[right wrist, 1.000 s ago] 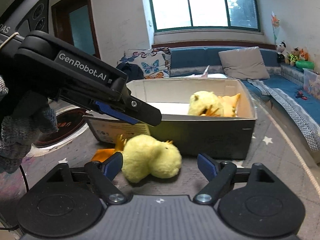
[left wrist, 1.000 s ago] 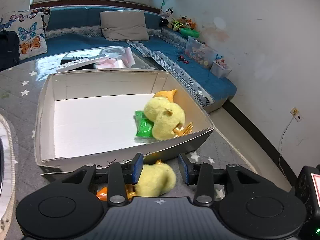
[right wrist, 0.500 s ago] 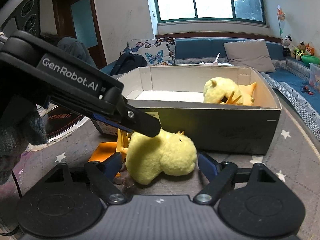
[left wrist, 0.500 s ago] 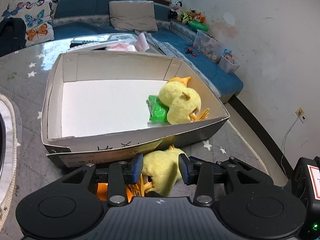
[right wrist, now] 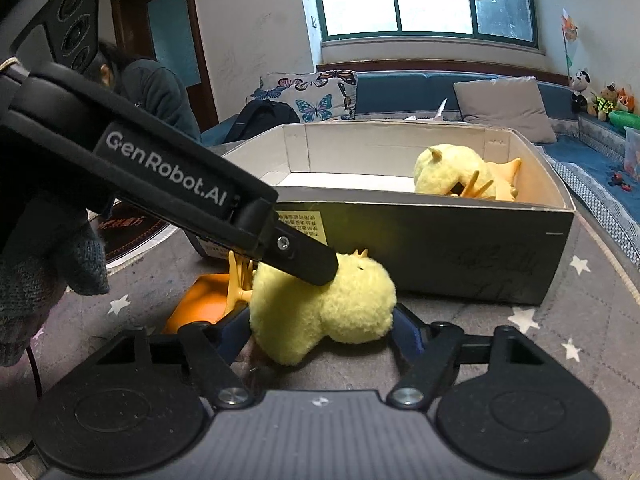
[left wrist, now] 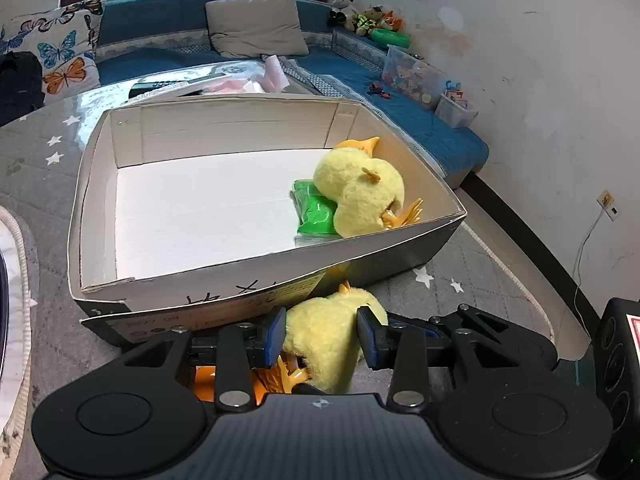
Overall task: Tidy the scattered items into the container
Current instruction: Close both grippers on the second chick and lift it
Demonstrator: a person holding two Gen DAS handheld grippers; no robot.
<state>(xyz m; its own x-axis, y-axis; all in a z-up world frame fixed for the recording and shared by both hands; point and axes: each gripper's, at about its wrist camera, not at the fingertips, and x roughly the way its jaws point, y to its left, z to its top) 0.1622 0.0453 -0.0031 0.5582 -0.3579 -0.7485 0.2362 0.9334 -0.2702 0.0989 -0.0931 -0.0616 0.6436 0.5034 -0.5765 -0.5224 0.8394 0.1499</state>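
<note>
Fluffy yellow plush duck w/ orange feet lies on the grey star-print carpet, just outside the near wall of the open cardboard box, white inside & dark outside. Both tongs are around it. Left tongs: blue pads either side of the plush body, jaws closing; left pad looks to touch the fluff, right pad right at its edge, firm grip can't be confirmed. In the right wrist view the left tongs' black finger rests on top of the duck. Right tongs: jaws closing too, plush between them, fingers close beside its flanks, pads mostly hidden by the fluff so contact can't be told. Orange flat plastic piece lies on the carpet beside the duck's feet. Inside the box, at its right end, a second yellow plush duck lies partly on a green plastic packet; rest of the box floor is bare white. Blue sofa w/ grey cushion behind the box.
</note>
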